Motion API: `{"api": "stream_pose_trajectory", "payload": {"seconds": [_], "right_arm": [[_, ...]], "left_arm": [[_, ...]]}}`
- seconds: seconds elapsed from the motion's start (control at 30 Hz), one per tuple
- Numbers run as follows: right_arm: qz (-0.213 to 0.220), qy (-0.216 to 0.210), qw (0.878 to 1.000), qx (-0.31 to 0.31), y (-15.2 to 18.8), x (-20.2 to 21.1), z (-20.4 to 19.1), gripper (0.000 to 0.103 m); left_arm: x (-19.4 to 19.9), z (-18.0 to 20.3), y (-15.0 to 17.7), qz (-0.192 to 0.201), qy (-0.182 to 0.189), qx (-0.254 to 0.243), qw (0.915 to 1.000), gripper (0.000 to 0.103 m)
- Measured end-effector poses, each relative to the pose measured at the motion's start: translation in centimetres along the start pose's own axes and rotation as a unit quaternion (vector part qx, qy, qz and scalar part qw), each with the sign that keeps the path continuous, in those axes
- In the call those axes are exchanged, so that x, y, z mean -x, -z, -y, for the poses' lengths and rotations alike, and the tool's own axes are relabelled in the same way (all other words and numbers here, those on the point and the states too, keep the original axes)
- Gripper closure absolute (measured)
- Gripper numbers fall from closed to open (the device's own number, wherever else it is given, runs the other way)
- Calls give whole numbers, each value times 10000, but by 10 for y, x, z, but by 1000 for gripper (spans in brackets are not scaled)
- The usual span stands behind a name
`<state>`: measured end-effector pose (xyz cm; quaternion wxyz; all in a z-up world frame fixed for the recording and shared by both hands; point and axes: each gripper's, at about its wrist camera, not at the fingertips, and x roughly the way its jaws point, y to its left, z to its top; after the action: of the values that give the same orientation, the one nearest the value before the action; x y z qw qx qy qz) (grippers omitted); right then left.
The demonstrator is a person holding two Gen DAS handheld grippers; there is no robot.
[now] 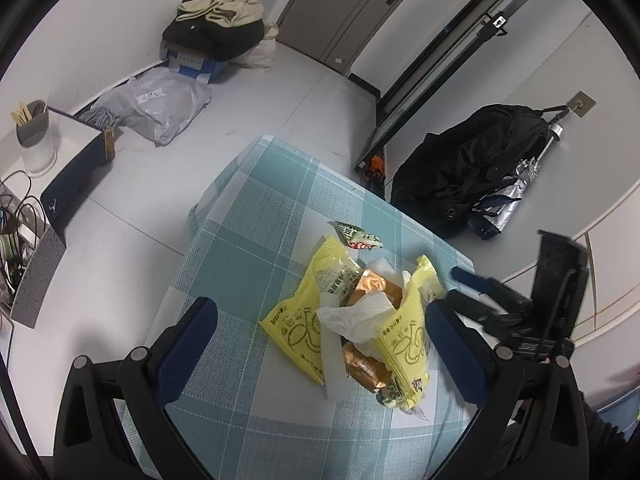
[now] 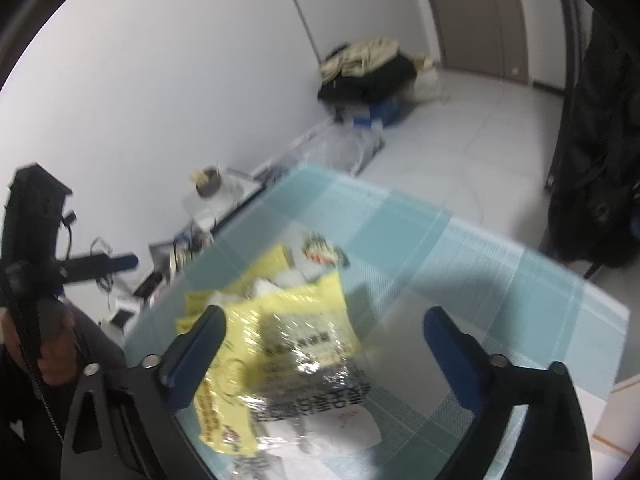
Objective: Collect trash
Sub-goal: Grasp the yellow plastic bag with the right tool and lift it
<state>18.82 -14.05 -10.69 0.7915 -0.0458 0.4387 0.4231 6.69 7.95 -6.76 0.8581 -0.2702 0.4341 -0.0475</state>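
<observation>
A heap of trash lies on the teal checked tablecloth (image 1: 256, 208): yellow wrappers (image 1: 296, 324), crumpled white tissue (image 1: 356, 312) and a brown-orange wrapper (image 1: 366, 368). A small green, red and white wrapper (image 1: 356, 236) lies just beyond the heap. My left gripper (image 1: 322, 322) is open, with one finger on each side of the heap. My right gripper (image 2: 326, 330) is open above the yellow wrappers (image 2: 280, 320) in a blurred view, and its left finger (image 2: 208, 332) overlaps them. One blue finger (image 1: 466, 277) of the right gripper shows at the heap's right side.
The table's far edge and corner (image 1: 264, 140) drop to a grey floor. A black backpack (image 1: 472, 168) leans on the wall at right. A grey plastic bag (image 1: 156, 108), clothes piled on a blue box (image 1: 216, 28) and a cup of chopsticks (image 1: 34, 136) stand at left.
</observation>
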Motion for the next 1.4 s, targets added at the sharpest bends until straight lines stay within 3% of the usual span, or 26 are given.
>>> {"api": "stream_pose_trajectory", "payload": {"seconds": [0.1,0.17,0.3,0.37,0.4,0.7,1.0,1.2,1.4], "right_arm": [[-305,-208,9992,-140,5,-16,9,27],[-338,-245,9989,-205,8,-19,13,48],[-426,-355,9976,-408,11,-19,20,70],[-386,-327,9979,-416,11,-18,20,89],[-378,-281,9981,-396,12,-16,19,91],[-94,-156,9988,-458,16,16,10,101],[773,-136,9935,-825,29,90,11,101],[1543,245,9810,-1147,37,146,24,101],[1783,478,9740,-1312,41,166,33,101]], "left_arm": [[-3,-1,-2,-46,-49,-3,10000,1],[-4,-1,-1,-47,-46,-25,10000,1],[-7,-2,-2,-88,-56,-5,9999,1],[-7,-2,-1,-71,-72,-22,9999,1],[-7,-1,-1,-68,-86,-48,9999,1],[-13,3,3,-206,126,-109,9996,1],[-19,15,3,-474,319,-198,9982,1],[-26,34,12,-567,-51,-503,9971,1],[-46,56,14,-873,-380,-1054,9899,1]]}}
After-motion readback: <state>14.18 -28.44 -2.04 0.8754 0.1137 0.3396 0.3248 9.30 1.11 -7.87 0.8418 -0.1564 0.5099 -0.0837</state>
